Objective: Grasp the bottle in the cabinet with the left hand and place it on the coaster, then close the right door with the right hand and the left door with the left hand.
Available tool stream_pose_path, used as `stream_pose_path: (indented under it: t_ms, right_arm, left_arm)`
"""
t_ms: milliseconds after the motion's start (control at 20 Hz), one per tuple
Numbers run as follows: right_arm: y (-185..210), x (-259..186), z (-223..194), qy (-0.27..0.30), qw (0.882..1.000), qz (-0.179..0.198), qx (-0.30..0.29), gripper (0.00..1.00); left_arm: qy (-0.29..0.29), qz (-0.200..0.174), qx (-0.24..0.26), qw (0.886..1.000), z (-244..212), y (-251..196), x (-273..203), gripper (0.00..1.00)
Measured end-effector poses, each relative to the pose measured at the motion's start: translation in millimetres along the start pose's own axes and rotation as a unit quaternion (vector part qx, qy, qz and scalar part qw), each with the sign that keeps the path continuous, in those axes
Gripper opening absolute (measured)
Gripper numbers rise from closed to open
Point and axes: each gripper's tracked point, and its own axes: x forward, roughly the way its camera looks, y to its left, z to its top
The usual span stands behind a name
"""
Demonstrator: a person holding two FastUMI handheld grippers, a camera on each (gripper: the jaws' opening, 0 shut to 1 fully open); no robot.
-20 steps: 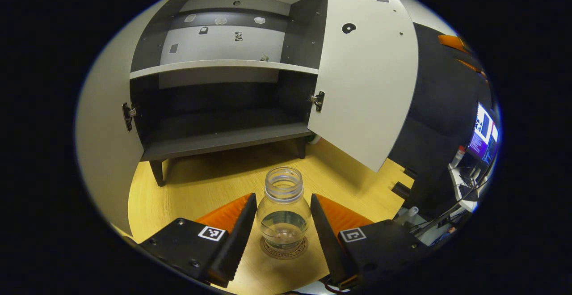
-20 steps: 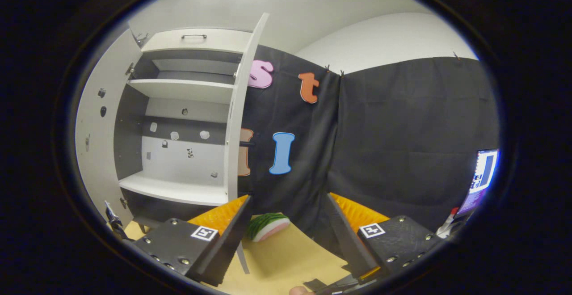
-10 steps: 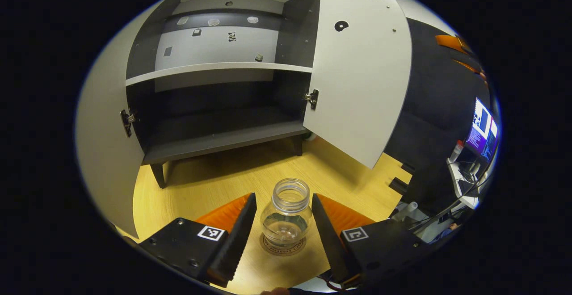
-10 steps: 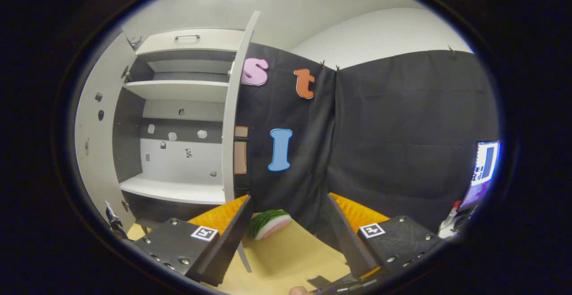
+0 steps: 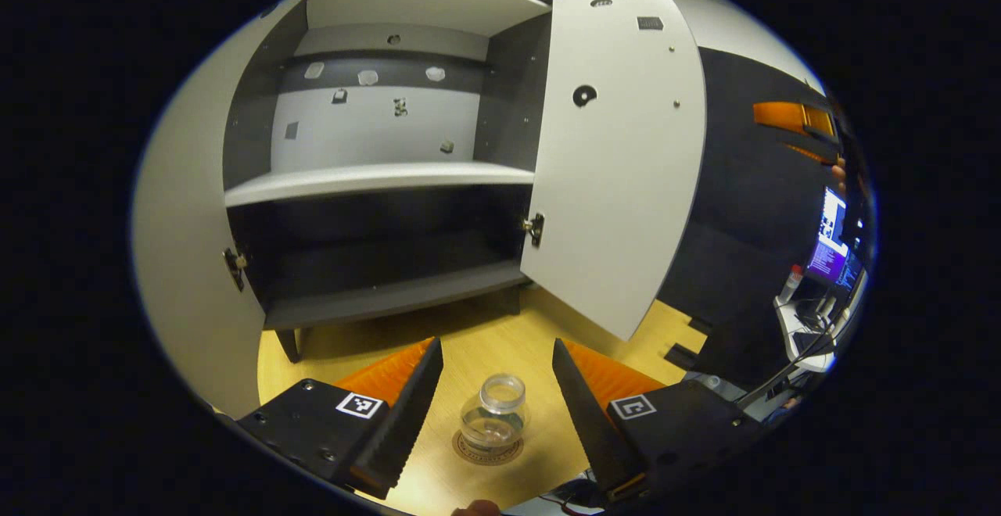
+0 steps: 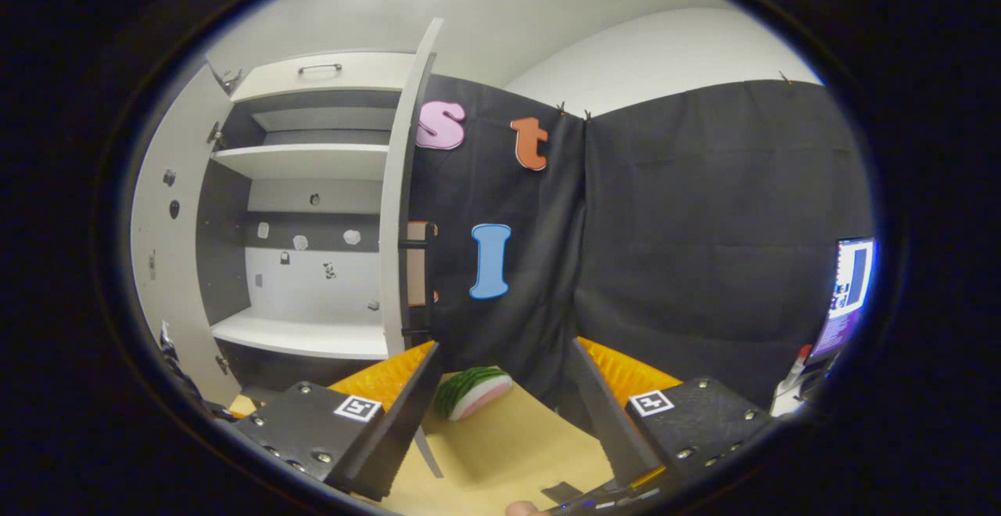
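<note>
Bottle (image 5: 493, 420) stands on the coaster (image 5: 489, 449) between my left claw's (image 5: 494, 410) wide-spread, empty fingers, so placing looks done to me; my right claw (image 6: 504, 414) gapes empty, right door (image 5: 618, 148) and left door (image 5: 184, 266) unshut.

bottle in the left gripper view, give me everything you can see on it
The bottle is small, clear and looks like plastic, with a round, squat body, a ridged threaded neck and an open mouth with no cap. It looks empty, though reflections make that hard to confirm. It stands upright on a round brown coaster on the wooden tabletop, in front of the open cabinet. The left gripper is open, its fingers spread wide to either side of the bottle and not touching it.
</note>
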Motion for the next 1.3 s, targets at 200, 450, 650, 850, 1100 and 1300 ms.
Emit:
stream_pose_path:
  t_ms: [200, 450, 650, 850, 1100, 1300]
  right_arm:
    - [9.0, 14.2, 8.9, -0.013, 1.000, 0.017, -0.005, 0.99]
    - [18.0, 39.1, 38.2, -0.046, 0.998, 0.034, 0.003, 0.99]
    - [28.1, 60.2, 63.9, -0.076, 0.996, 0.052, 0.008, 1.00]
    - [40.6, 71.6, 78.9, -0.090, 0.993, 0.078, 0.014, 0.96]
    - [51.3, 75.0, 81.1, -0.092, 0.988, 0.121, 0.010, 0.97]
    - [65.2, 74.4, 81.7, -0.085, 0.983, 0.160, 0.011, 0.97]
  left_arm:
    - [-0.063, 0.037, 0.001, 0.997, 60.3, 15.6, -17.7, 0.90]
    - [-0.132, 0.095, -0.007, 0.987, 126.0, 38.8, -54.7, 0.96]
    - [-0.162, 0.137, -0.009, 0.977, 150.8, 56.9, -82.5, 0.96]
    - [-0.169, 0.173, -0.027, 0.970, 153.2, 73.5, -104.8, 0.96]
    - [-0.168, 0.211, -0.027, 0.963, 146.2, 88.1, -129.2, 0.96]
    - [-0.180, 0.223, -0.039, 0.957, 151.8, 93.5, -142.9, 0.96]
